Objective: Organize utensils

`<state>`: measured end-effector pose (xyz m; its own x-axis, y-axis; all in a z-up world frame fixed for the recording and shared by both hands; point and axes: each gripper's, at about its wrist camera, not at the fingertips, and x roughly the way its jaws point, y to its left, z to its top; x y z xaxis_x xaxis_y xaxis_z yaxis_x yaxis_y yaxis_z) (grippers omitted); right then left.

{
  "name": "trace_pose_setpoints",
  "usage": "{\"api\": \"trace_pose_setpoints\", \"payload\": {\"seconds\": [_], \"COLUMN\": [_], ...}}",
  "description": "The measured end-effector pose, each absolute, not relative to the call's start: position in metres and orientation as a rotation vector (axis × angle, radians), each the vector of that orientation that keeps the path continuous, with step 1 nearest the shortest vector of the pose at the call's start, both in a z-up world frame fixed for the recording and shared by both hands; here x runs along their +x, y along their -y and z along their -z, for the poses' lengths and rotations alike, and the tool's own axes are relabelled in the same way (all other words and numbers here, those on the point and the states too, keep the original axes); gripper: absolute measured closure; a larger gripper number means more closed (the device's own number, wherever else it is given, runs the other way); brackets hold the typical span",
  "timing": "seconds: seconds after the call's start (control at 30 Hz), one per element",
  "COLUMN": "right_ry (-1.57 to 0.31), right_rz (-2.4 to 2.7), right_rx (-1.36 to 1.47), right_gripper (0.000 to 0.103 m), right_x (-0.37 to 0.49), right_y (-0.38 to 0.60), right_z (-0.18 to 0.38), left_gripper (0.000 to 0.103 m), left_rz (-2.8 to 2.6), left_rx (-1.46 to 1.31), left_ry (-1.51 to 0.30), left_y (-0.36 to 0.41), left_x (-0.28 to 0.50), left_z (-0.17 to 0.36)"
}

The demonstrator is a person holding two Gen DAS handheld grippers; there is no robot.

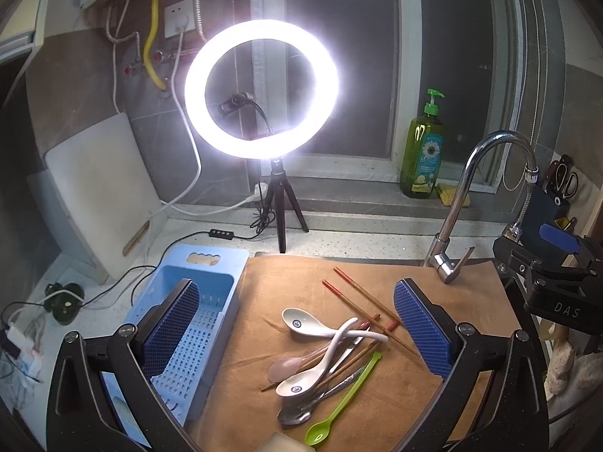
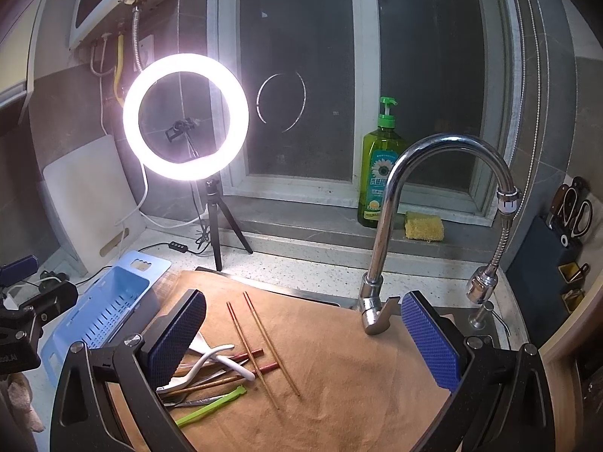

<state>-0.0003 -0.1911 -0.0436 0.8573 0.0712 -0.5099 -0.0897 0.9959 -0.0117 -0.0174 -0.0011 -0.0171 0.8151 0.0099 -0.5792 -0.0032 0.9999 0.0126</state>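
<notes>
A heap of utensils lies on a tan cloth [image 1: 377, 395]: two white ceramic spoons [image 1: 312, 324], a translucent pink spoon [image 1: 282, 369], a metal spoon [image 1: 297, 412], a green plastic spoon [image 1: 339, 403] and wooden chopsticks [image 1: 361, 293]. A light blue slotted utensil tray [image 1: 203, 335] sits left of the cloth. My left gripper [image 1: 297, 320] hangs open above the heap, holding nothing. My right gripper [image 2: 305, 335] is open too, over the chopsticks [image 2: 264, 346], with its left finger in front of the white spoons [image 2: 215, 358] and the tray [image 2: 109, 305] to its left.
A lit ring light on a tripod [image 1: 279, 207] stands behind the cloth. A chrome faucet [image 2: 392, 226] rises at the back right, with a green soap bottle [image 2: 377, 173] and yellow sponge [image 2: 424, 226] on the sill. A white cutting board [image 1: 98, 188] leans at left; cables trail nearby.
</notes>
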Motion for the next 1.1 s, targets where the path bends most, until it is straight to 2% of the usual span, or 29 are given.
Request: {"api": "trace_pose_setpoints", "payload": {"seconds": [1.1], "right_ry": [-0.568], "right_rz": [-0.076], "right_rx": [-0.019], "right_gripper": [0.0], "right_x": [-0.003], "right_y": [0.192], "right_z": [0.053], "left_gripper": [0.001], "left_rz": [-0.005], "left_rx": [0.004], "left_ry": [-0.653], "left_y": [-0.001], "left_x": [-0.021], "left_z": [0.024]}}
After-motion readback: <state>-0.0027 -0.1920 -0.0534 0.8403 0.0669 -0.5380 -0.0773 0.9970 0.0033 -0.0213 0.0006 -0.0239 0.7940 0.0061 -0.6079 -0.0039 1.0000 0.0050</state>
